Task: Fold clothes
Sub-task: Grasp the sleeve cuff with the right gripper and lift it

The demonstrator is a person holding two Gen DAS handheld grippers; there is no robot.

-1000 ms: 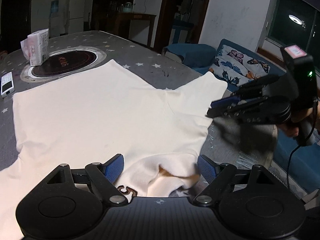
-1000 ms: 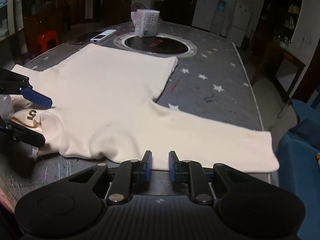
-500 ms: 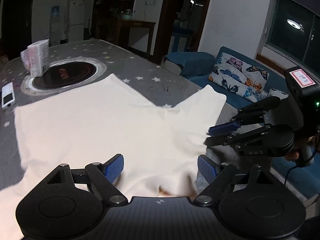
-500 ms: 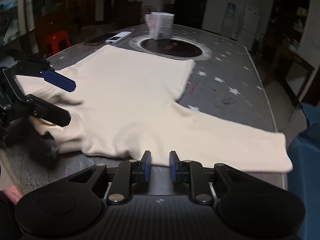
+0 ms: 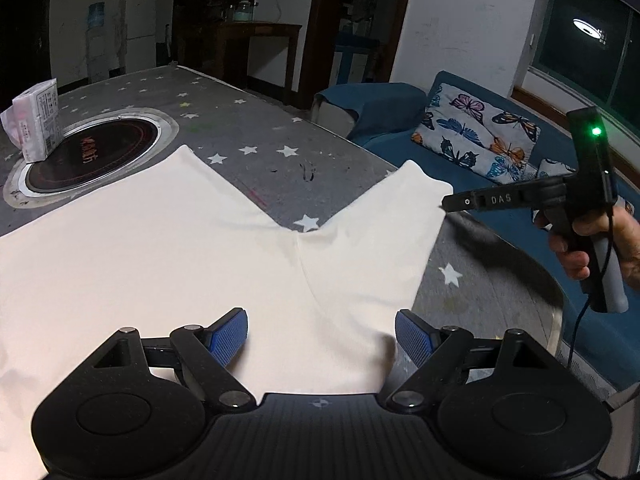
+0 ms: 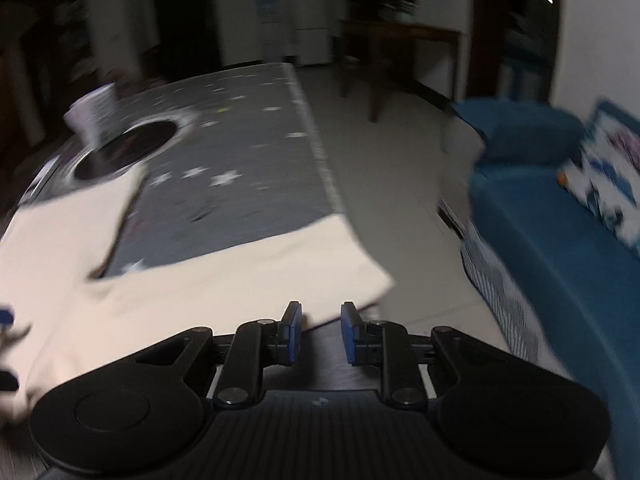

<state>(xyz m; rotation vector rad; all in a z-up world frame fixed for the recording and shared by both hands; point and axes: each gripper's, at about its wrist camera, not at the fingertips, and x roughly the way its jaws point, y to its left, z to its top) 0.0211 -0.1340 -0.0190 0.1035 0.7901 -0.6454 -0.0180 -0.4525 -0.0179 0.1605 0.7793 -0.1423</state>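
While the cream shirt (image 5: pixel 168 240) lies spread flat over the starred grey table (image 5: pixel 248 128), filling the lower left and middle of the left view, both grippers hang above its near edge; flattening it first looks, to my eye, like the groundwork for a fold. Its body runs away toward the upper left, hem up by the round black hob (image 5: pixel 84 156), so the long axis goes from the bottom of the frame to that hob; one sleeve (image 5: pixel 384 236) branches off toward the right, its cuff at the table's right edge, pointing at the blue sofa (image 5: pixel 472 184).

At the bottom of its own view the left gripper (image 5: pixel 320 336) stands with its blue pads wide apart, cloth showing between them but nothing pinched; I judge it waits there to take the shoulder or collar edge. The right gripper (image 5: pixel 450 202), held by a hand (image 5: pixel 588 240) at the right of the left view, noses up to the sleeve cuff; in its own blurred view (image 6: pixel 320 330) the jaws show a narrow gap and grip nothing, the sleeve's edge lying just beyond the tips; whether they touch the cloth I cannot tell. A tissue pack (image 5: pixel 36 124) sits on the hob at the far left, well clear.
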